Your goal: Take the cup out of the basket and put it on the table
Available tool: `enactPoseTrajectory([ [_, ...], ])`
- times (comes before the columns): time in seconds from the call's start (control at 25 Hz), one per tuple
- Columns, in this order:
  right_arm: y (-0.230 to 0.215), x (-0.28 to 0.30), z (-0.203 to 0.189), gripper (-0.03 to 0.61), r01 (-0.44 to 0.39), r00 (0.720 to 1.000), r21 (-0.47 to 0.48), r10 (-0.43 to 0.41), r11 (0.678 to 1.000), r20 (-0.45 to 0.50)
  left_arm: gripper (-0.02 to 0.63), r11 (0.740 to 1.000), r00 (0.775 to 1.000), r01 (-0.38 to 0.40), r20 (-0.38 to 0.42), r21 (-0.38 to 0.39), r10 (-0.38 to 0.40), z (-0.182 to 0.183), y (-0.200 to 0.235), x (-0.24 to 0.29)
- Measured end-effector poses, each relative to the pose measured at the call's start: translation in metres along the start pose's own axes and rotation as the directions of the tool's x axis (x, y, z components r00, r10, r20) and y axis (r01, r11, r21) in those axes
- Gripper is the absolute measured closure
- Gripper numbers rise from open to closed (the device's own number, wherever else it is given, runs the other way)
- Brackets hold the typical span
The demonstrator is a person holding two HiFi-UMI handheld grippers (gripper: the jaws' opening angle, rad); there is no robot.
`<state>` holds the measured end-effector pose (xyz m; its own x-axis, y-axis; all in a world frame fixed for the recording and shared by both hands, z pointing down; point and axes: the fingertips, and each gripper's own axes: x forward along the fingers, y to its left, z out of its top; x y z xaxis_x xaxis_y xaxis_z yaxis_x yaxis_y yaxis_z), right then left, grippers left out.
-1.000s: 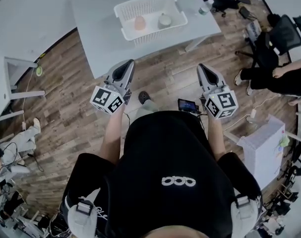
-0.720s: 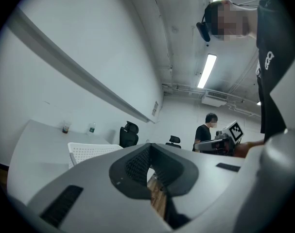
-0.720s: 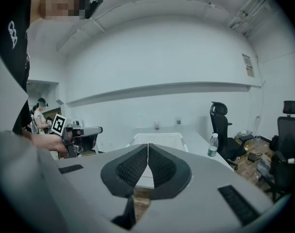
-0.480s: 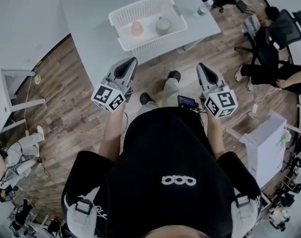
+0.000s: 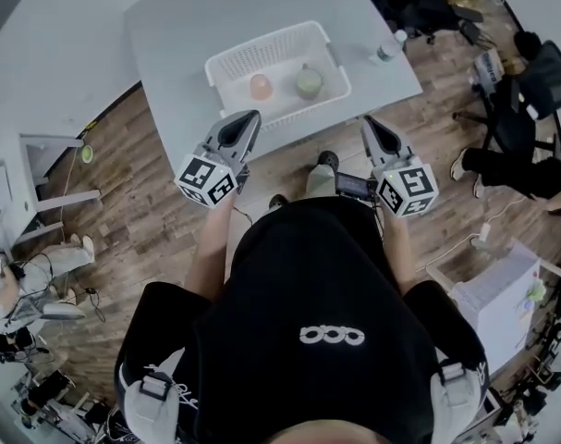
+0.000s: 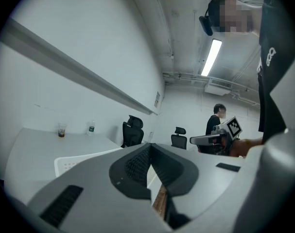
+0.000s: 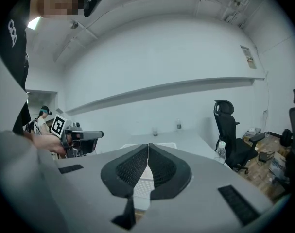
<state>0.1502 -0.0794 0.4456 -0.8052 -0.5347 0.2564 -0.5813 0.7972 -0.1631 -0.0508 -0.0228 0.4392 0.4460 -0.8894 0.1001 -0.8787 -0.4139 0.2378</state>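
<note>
A white mesh basket [image 5: 232,62] stands on the grey table [image 5: 178,26], close to its near edge. Inside it are a pink cup [image 5: 261,87] and a pale green cup [image 5: 309,82], both upright. My left gripper [image 5: 252,116] is shut and empty, its tip just short of the table edge below the basket's left half. My right gripper [image 5: 365,120] is also shut and empty, off the basket's right end. The basket's rim [image 6: 69,163] shows in the left gripper view, and its mesh wall [image 7: 140,186] shows behind the right gripper's [image 7: 147,145] jaws. The cups are hidden in both gripper views.
A water bottle [image 5: 387,49] stands on the table's right corner, also seen as the bottle [image 7: 220,152] in the right gripper view. Black office chairs [image 5: 539,72] and a seated person [image 5: 525,169] are at the right. A white box [image 5: 497,289] stands on the wooden floor [image 5: 141,202].
The table and basket have drawn nearer as the person walked up. Both grippers moved forward toward the table edge and stayed shut.
</note>
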Motion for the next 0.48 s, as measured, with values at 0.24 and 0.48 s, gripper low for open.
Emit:
enactPoseTrajectory([
  [0.24, -0.068, 0.027, 0.015, 0.552, -0.032, 0.999, 0.022, 0.032, 0.999, 0.001, 0.606, 0.999, 0.998, -0.036, -0.048, -0.001, 0.036, 0.002, 0.012, 0.065],
  [0.48, -0.112, 0.050, 0.022, 0.552, -0.079, 0.997, 0.026, 0.080, 0.997, -0.012, 0.606, 0.997, 0.988, -0.082, -0.134, -0.008, 0.080, -0.011, 0.028, 0.114],
])
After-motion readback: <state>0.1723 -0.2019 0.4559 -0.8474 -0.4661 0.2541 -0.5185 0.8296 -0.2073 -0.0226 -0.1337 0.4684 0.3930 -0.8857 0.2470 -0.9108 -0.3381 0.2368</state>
